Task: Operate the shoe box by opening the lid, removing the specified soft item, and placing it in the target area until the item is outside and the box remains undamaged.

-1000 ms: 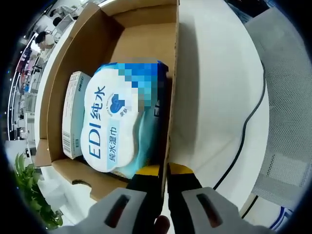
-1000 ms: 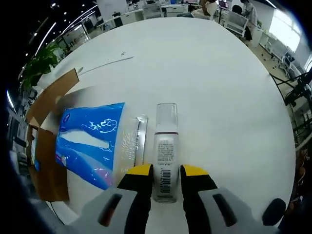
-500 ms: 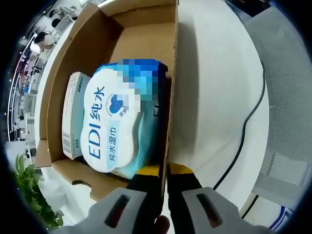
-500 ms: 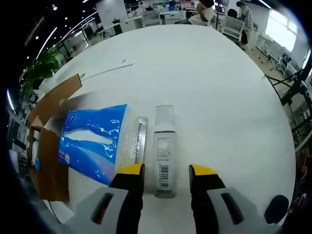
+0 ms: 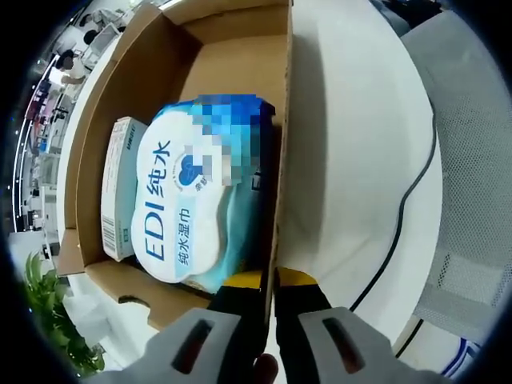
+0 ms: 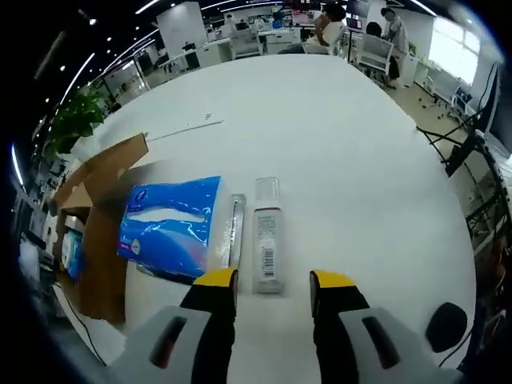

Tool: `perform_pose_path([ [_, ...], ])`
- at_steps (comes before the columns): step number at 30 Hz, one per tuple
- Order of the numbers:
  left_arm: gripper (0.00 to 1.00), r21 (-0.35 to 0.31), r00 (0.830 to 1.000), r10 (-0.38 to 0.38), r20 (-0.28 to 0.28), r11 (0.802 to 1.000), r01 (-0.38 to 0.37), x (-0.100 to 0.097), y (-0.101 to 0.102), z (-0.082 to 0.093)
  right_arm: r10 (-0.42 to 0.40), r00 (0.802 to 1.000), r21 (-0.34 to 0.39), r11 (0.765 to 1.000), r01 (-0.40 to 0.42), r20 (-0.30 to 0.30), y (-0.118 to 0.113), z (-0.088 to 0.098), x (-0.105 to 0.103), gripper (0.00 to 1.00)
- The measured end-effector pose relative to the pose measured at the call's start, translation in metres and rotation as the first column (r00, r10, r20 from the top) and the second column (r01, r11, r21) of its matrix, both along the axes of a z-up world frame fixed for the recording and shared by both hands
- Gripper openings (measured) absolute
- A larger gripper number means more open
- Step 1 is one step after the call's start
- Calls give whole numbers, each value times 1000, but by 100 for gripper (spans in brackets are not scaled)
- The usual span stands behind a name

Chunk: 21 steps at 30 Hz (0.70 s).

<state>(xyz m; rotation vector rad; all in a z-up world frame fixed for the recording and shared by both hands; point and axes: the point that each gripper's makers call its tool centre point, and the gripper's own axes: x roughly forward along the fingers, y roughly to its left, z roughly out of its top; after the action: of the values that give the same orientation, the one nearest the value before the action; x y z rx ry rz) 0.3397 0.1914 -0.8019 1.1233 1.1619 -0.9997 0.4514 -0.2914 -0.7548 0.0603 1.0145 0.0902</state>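
Backed off, the released right claw (image 6: 272, 282) sits just short of the bottle (image 6: 266, 237).

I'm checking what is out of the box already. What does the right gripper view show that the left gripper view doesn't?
Right gripper view: a blue soft pack and a clear bottle lying on the white table, ahead of the open right tool.

Left gripper view: wet wipes and a small carton inside the box, left tool shut on its wall.

Both: the cardboard box.
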Motion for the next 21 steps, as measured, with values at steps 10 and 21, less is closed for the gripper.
perform_pose_path([
  [10, 2, -6, 1000, -12, 3, 1000, 12, -1, 0, -1, 11, 990, 16, 1000, -14, 139, 11, 55, -23, 29],
  [21, 2, -9, 1000, -16, 16, 1000, 16, -2, 1, -1, 91, 965, -56, 995, -79, 247, 34, 94, -59, 28],
])
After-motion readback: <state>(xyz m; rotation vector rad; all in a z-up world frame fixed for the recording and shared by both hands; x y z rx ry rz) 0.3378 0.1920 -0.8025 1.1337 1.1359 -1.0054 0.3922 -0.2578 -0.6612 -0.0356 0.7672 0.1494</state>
